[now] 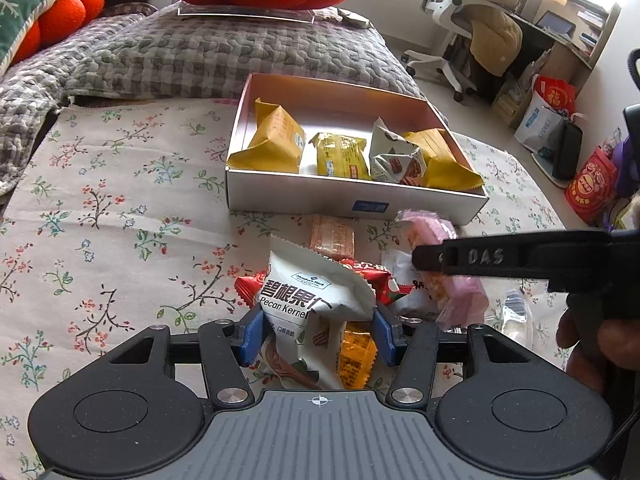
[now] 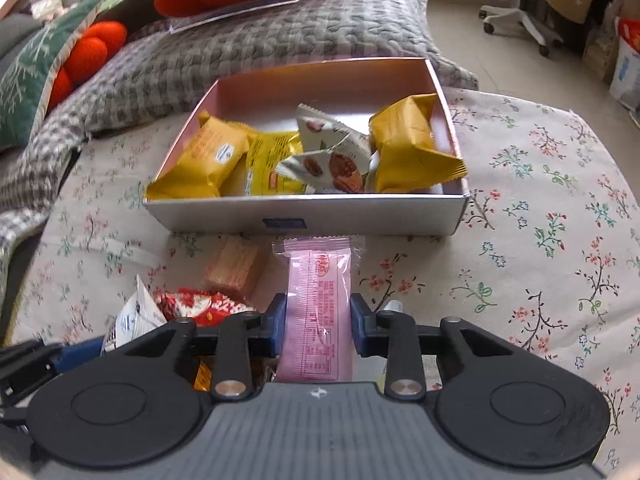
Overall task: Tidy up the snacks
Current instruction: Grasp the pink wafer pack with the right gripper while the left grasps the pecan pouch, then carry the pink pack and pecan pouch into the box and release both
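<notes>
While the pink snack packet (image 2: 316, 312) lay lengthwise between the pads of the right tongs (image 2: 318, 326), clenched on its sides, the pecan kernel packet (image 1: 316, 304) stood gripped in the left tongs (image 1: 318, 338), just above the loose pile of snacks (image 1: 360, 276) on the floral cloth (image 1: 100, 220). Both pickups looked made, so the step in hand was the carry. Ahead of both tongs sat the open box (image 2: 304, 210), already holding yellow packets (image 2: 208, 156). Each next needed lifting over the near wall and releasing into the free space.
</notes>
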`<control>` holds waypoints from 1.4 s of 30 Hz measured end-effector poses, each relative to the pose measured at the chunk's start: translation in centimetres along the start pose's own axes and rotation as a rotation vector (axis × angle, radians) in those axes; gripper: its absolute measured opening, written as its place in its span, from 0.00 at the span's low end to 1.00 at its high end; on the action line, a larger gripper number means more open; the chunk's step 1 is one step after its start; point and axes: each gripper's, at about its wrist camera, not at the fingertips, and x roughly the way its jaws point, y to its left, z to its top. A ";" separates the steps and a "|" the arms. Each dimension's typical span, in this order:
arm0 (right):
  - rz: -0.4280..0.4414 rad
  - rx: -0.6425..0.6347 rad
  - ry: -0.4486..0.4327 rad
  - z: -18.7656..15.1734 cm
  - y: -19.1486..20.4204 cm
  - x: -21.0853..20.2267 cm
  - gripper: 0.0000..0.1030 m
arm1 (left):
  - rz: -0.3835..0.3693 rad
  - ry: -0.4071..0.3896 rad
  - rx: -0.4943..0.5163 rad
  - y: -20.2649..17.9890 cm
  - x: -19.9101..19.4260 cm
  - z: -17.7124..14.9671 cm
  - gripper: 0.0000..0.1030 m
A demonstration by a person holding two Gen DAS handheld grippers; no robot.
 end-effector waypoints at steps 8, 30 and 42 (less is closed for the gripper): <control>0.038 0.068 -0.054 0.8 -1.2 -1.0 0.28 | -0.006 -0.028 -0.002 -0.1 -0.6 0.2 0.50; 0.073 0.110 -0.124 1.7 -2.4 -2.1 0.28 | 0.001 -0.088 -0.037 1.0 -1.3 1.7 0.50; 0.062 0.175 -0.155 2.4 -4.3 -2.6 0.28 | -0.001 -0.086 -0.059 0.9 -0.4 3.4 0.50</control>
